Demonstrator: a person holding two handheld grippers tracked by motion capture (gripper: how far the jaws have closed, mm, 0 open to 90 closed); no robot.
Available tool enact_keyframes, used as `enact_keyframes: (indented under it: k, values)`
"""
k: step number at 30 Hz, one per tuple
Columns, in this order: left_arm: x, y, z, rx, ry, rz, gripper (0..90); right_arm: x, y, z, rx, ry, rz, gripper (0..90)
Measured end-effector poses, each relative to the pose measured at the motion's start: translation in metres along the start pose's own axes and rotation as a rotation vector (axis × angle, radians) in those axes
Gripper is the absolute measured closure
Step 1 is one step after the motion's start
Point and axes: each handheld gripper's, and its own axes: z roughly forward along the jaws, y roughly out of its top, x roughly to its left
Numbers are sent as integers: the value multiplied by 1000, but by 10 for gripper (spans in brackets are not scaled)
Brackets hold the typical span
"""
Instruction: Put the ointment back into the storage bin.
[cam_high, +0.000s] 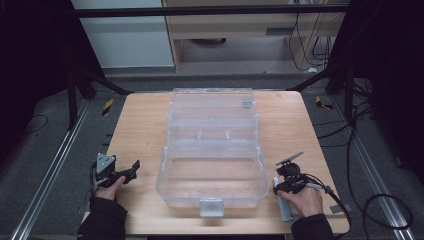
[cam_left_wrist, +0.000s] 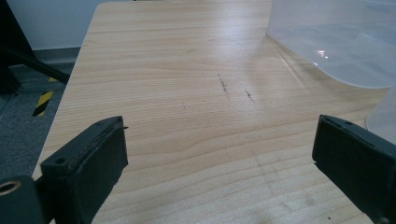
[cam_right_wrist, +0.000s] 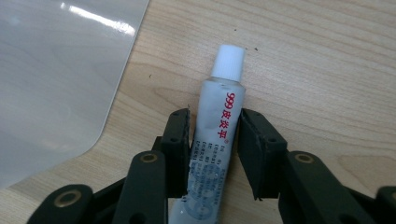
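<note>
A white-capped ointment tube (cam_right_wrist: 219, 126) with red "999" print lies on the wooden table (cam_high: 140, 130) right of the open clear box (cam_high: 212, 150) — the right gripper (cam_right_wrist: 214, 140) pinches it; the left gripper (cam_left_wrist: 219, 154) gapes wide — lettering legible in the right gripper view.

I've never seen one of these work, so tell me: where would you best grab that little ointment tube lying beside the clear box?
Probably across the flat middle of the tube, coming from above. It lies flat on the table, its soft sides are free, and the right gripper already straddles it there, below the white cap.
</note>
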Motion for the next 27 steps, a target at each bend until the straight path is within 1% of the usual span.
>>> enact_keyframes:
  k: [1, 4, 6, 9, 10, 14, 17, 21, 25, 27]
  values:
    - [0, 0, 0, -1, -1, -1, 27, 1, 0, 1, 11, 3, -4, 666]
    - [0, 0, 0, -1, -1, 0, 27, 2, 1, 3, 18, 1, -11, 688]
    - [0, 0, 0, 0, -1, -1, 27, 2, 1, 3, 20, -5, -22, 691]
    - [0, 0, 0, 0, -1, -1, 27, 3, 1, 3, 30, -11, -20, 694]
    - [0, 0, 0, 0, -1, -1, 27, 4, 2, 3, 31, -10, -16, 695]
    - [0, 0, 0, 0, -1, -1, 27, 3, 2, 3, 38, -8, -34, 697]
    - [0, 0, 0, 0, -1, -1, 27, 2, 2, 1, 43, -7, -38, 698]
    - [0, 0, 0, 2, 1, 1, 27, 0, 1, -6, 26, 4, -50, 700]
    - [0, 0, 0, 4, 2, 0, 27, -6, 0, -17, -17, 17, -42, 700]
    - [0, 0, 0, 3, 2, 1, 27, -9, 0, -23, -38, 15, -42, 700]
